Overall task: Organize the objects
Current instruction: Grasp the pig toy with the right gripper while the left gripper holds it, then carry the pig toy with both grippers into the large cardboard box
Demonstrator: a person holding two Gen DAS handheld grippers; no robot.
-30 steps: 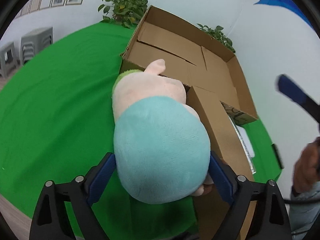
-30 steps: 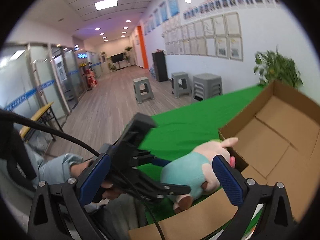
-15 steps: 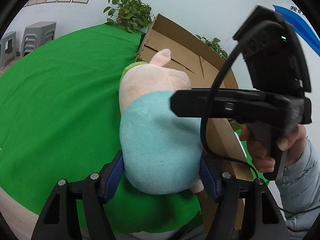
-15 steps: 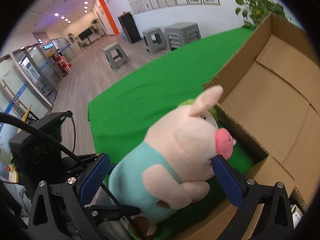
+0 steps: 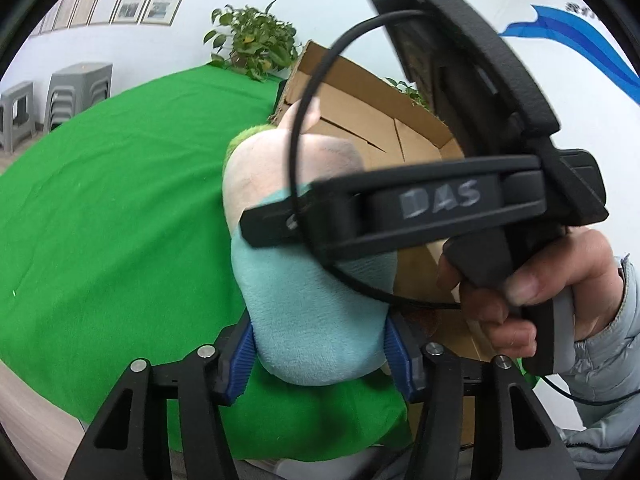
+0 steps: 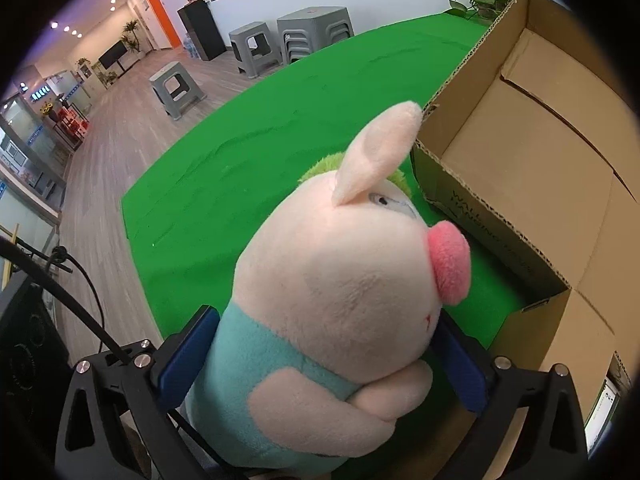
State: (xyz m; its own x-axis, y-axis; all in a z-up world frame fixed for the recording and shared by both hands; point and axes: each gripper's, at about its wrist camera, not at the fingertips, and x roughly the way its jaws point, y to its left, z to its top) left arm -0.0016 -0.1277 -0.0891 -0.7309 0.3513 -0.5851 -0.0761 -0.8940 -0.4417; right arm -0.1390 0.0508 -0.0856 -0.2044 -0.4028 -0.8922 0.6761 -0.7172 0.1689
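Observation:
A plush pig point(image 5: 312, 304) with a pink head and a teal body lies on the green cloth point(image 5: 120, 200), its head toward an open cardboard box point(image 5: 360, 120). My left gripper point(image 5: 318, 332) is closing, and its blue pads press on both sides of the teal body. The right tool's black housing point(image 5: 440, 204), held by a hand point(image 5: 560, 280), hangs across the pig from the right. In the right wrist view the pig point(image 6: 352, 280) fills the space between the blue pads of my right gripper point(image 6: 326, 320), which stands wide around its neck and arm. The box point(image 6: 540, 152) lies just right of the snout.
The box holds nothing that shows on its floor. Potted plants point(image 5: 252, 44) stand behind it by the white wall. Grey stools point(image 6: 296, 36) stand on the wooden floor beyond the cloth's far edge. A black cable point(image 5: 296, 128) loops over the pig.
The left jaws have narrowed onto the teal body. The right tool swung down and in from the right, and now straddles the pig from above.

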